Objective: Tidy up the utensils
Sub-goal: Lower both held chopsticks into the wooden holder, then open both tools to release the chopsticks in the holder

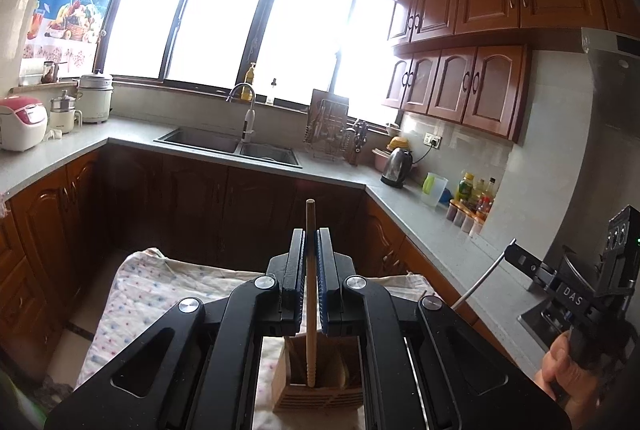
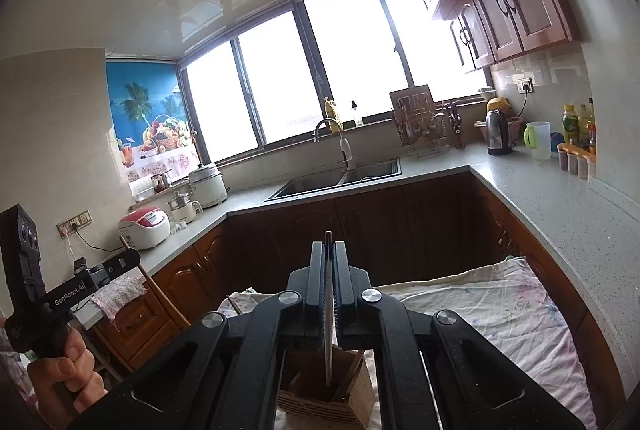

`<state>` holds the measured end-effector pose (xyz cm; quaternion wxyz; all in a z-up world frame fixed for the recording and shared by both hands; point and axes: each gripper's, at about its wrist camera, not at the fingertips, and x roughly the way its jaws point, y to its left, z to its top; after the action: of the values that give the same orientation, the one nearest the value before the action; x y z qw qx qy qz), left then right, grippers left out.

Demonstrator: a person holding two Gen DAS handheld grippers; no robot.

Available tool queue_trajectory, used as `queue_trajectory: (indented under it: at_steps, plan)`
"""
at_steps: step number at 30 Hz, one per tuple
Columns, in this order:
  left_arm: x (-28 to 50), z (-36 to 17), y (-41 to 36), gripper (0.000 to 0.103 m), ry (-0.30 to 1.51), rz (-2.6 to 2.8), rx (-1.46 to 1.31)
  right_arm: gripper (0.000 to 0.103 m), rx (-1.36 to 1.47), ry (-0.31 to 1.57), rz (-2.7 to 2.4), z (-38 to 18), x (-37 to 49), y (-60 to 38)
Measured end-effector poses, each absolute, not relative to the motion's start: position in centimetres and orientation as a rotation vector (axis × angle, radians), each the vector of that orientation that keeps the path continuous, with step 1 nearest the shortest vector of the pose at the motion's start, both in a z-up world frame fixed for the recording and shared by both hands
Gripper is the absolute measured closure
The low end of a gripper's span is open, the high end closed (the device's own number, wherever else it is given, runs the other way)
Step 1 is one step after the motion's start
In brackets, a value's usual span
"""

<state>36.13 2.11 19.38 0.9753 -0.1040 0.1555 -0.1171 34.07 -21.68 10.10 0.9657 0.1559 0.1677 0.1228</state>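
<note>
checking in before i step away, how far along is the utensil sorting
Done: the wooden holder on the cloth-covered table already has a couple of utensils in it. In hand: the left gripper is shut on a wooden stick, the right gripper on a thin metal utensil, both over the holder. Left: releasing both.

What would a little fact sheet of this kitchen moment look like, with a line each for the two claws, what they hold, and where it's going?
left gripper: shut on a wooden utensil handle, held upright
right gripper: shut on a thin metal utensil, also upright
target: wooden utensil holder; both lower ends reach into its open top
holder contents: other wooden pieces, kind unclear
surface: floral cloth under the holder
background: double sink, electric kettle, rice cooker
</note>
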Motion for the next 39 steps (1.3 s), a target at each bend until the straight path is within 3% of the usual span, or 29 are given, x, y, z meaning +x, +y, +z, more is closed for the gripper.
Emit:
queue_trajectory:
  at_steps: [21,39]
  plan:
    - [41.5,8.6,0.9,0.098,0.504,-0.184,-0.263,0.1,0.383,0.546,0.233,-0.3,38.7,-20.9]
    - [41.7,8.8,0.9,0.096,0.509,-0.185,-0.255,0.099,0.396,0.561,0.229,-0.3,39.5,-21.0]
